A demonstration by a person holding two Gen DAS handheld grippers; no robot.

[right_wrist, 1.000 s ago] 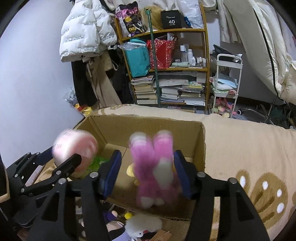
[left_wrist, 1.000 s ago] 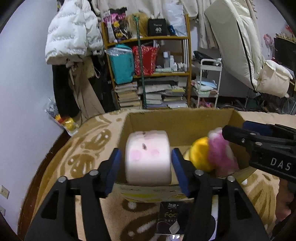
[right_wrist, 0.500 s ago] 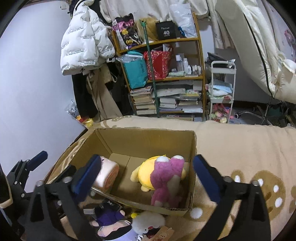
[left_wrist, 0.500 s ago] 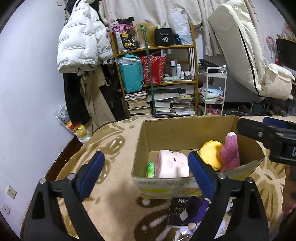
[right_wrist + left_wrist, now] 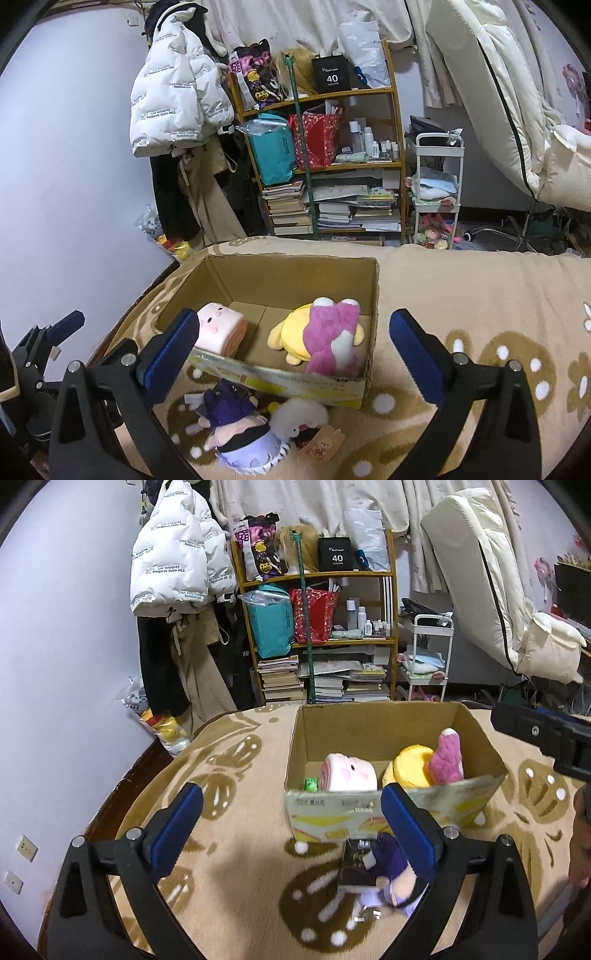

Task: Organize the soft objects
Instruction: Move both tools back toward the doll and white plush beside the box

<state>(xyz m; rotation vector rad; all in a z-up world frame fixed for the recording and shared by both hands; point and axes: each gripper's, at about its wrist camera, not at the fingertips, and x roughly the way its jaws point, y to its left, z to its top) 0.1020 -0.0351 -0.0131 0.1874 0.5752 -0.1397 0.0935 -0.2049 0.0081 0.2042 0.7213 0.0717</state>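
— What do the two tools look like, seen above the cardboard box (image 5: pixel 388 734)?

— The left gripper (image 5: pixel 291 823) has matte black angular arms ending in blue ribbed pads, with a round silver screw at each arm joint. The right gripper (image 5: pixel 295 345) is built the same: black frame, blue pads, silver screws.

— Anything else of the person?

— To the right of the box, the other tool's black body shows a small screw, and beneath it the edge of a hand (image 5: pixel 580 849).
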